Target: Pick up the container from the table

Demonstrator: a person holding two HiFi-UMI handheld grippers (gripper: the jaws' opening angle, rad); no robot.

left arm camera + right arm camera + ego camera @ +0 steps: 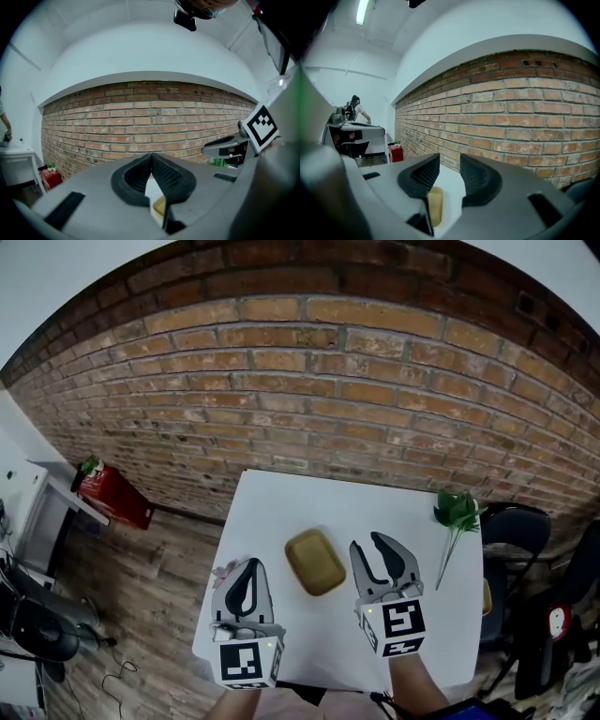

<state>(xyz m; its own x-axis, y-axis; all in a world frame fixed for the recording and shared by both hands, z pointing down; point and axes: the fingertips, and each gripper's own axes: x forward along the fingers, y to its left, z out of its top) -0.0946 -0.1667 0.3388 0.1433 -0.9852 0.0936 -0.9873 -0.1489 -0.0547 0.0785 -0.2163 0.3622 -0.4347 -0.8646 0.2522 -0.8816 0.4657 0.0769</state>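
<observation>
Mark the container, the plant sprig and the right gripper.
container (315, 562), head view, centre of its tan surface.
plant sprig (457, 510), head view, its green leaves.
right gripper (367, 541), head view, midway between its open fingertips.

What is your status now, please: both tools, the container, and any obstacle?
Left tool shut, empty. Right tool open, empty. Container on table between both tools, untouched. Green sprig off to the side, not in the way.

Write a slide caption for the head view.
Left gripper and right gripper flank a tan container on a white table.
</observation>
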